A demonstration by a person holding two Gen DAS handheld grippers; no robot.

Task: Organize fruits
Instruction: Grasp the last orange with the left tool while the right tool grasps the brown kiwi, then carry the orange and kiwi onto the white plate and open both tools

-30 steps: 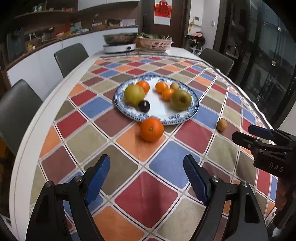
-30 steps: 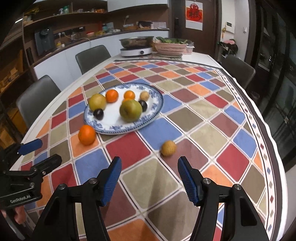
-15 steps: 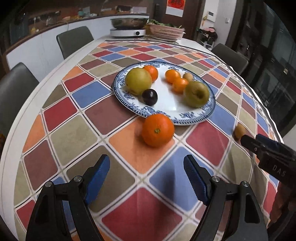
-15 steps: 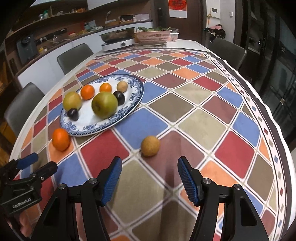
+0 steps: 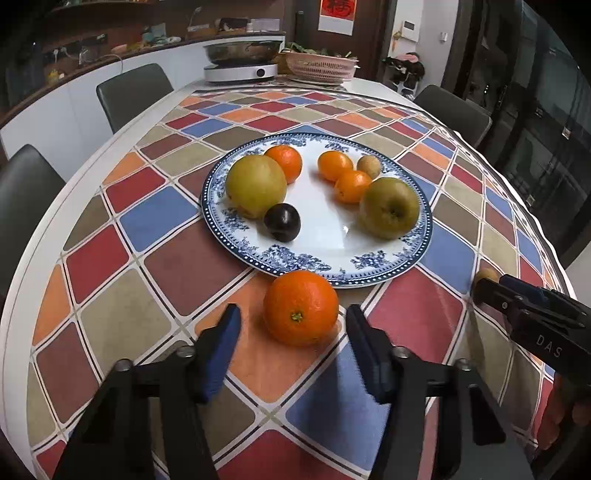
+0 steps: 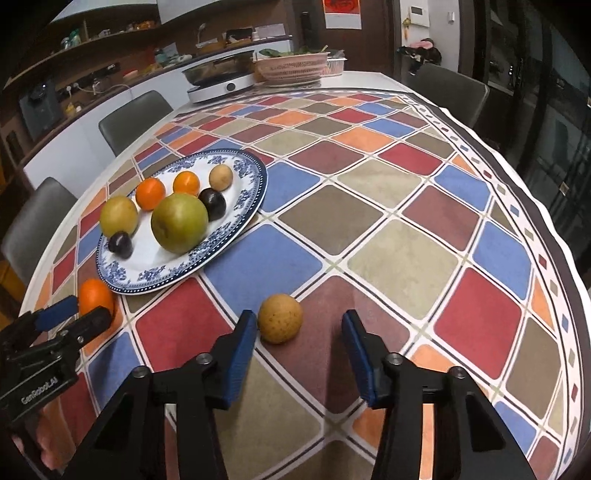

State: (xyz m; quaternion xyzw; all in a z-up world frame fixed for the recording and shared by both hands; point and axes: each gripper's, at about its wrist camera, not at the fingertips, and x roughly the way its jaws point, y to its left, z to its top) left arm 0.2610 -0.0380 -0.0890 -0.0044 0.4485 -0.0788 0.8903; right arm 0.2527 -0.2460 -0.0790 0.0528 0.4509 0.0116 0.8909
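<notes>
White lettering "DAS" is read on the black body of the right gripper where it enters the left wrist view at 3 o'clock; "GenRobot.AI" is read on the left gripper at 9 o'clock in the right wrist view. A red wall hanging with a dark character is seen at 12 o'clock, its writing too cut off to be read.

A blue-and-white plate is set on the checked cloth of the desk. In it are held two large yellow-green fruits, three small oranges, a small tan fruit and a dark plum; a second dark plum is shown behind the nearer green fruit in the right wrist view. A pink basket of greens and a pan on a white cooker are placed at the far end of the desk.

A large orange lies on the cloth just beside the plate rim at 6 o'clock. The left gripper is spread wide, its blue fingers flanking the orange without contact.

A tan round fruit lies on the cloth, well apart from the plate. The right gripper is likewise spread wide, the fruit sitting just beside the left-hand finger; whether they touch cannot be told.
</notes>
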